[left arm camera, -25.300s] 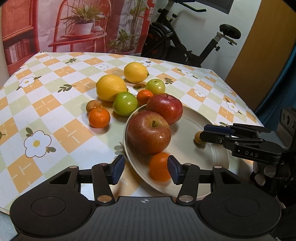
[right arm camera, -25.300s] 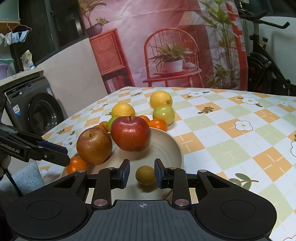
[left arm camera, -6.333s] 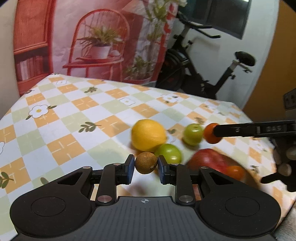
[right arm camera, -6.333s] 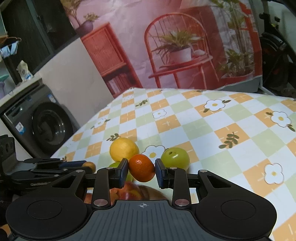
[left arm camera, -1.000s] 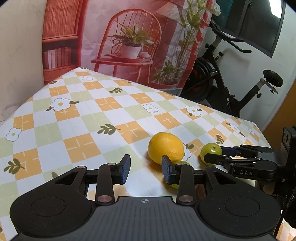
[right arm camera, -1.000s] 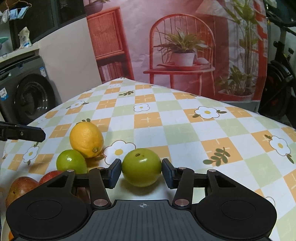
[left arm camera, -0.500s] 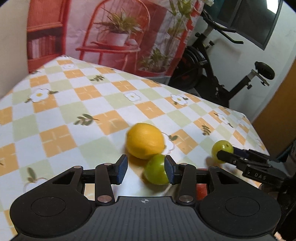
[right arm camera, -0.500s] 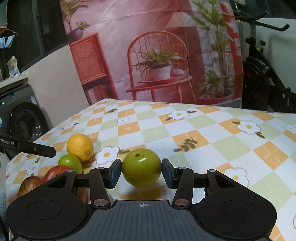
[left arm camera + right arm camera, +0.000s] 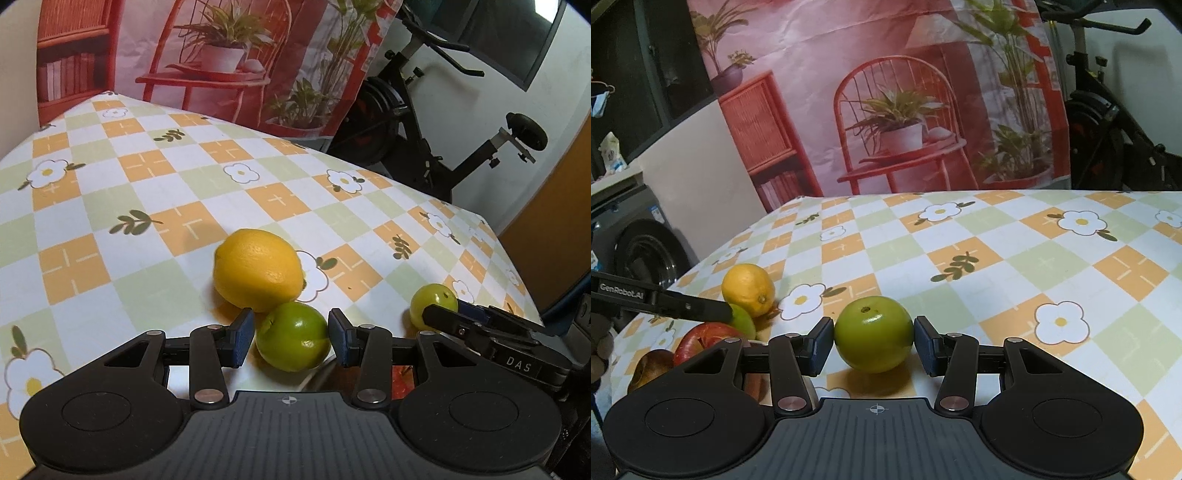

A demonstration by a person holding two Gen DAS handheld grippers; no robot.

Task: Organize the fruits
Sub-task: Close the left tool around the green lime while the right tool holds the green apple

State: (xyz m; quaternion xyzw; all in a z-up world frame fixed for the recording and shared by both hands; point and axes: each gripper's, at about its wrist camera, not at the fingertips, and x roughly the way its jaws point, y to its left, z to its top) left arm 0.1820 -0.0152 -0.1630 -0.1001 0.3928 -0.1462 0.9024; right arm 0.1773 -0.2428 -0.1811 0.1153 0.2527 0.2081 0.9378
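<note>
The left gripper [image 9: 291, 338] sits with its blue pads spread either side of a dark green apple [image 9: 293, 336], small gaps showing on both sides, so nothing is clamped. Just beyond its left pad lies a lemon [image 9: 258, 268], touching that apple. Off to its right, the right gripper [image 9: 874, 341] brackets a paler green apple [image 9: 874, 333]; the left pad meets the skin, the right one sits a hair off, and I cannot tell whether it truly grips. Red apples [image 9: 701, 341] lie to the right gripper's left, on the checked flowered tablecloth [image 9: 155, 192].
</note>
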